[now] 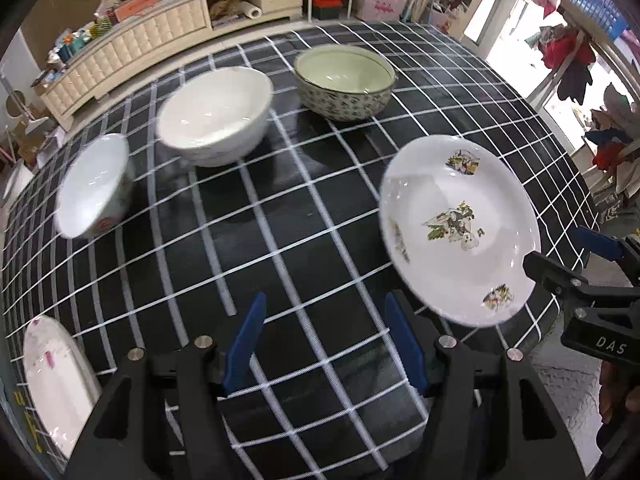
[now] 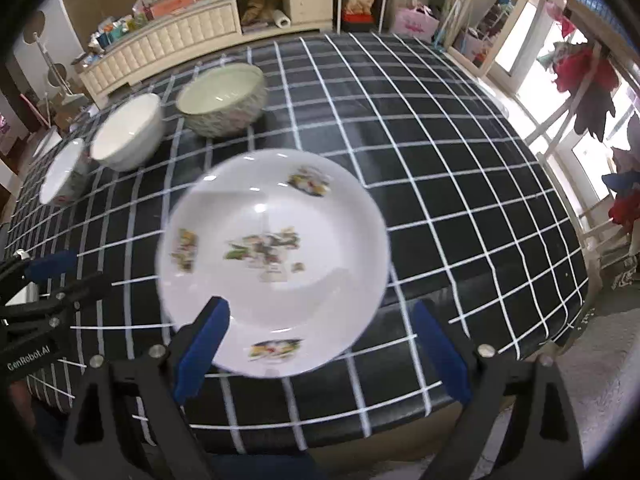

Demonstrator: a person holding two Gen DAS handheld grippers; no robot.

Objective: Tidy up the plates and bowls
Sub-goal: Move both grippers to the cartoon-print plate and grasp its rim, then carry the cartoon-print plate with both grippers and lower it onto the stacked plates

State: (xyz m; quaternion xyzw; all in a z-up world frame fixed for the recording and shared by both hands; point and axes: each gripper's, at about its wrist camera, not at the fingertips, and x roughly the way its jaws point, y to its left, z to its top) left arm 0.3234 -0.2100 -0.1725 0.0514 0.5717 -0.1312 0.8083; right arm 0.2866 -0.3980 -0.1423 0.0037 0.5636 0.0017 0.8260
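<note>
Hovering over the decorated plate, the right claw is spread wide and pinches nothing; the plate's near rim sits between its blue fingers with no pad pressing on it. Risk one, as a judgement: the plate lies flat on the tabletop close to its near edge, so a closing finger could ride over the low rim and shove the plate toward that edge instead of gripping it. Risk two: glazed china looks slick, and a one-sided pinch on the rim could slip or tip once lifted. Risk three: the left claw, also spread and empty, hangs just left of the plate over bare checked cloth, and the two claws are near enough to bump if both go for the plate. The plate is white, shallow, glossy, with a cartoon print in the centre and three smaller prints round the rim. Behind the plate, further from the near edge, sit a green-lined patterned bowl, a plain white bowl and a small white bowl, all upright and apart. A second white plate lies far left of the decorated plate, at the edge of the left view.
</note>
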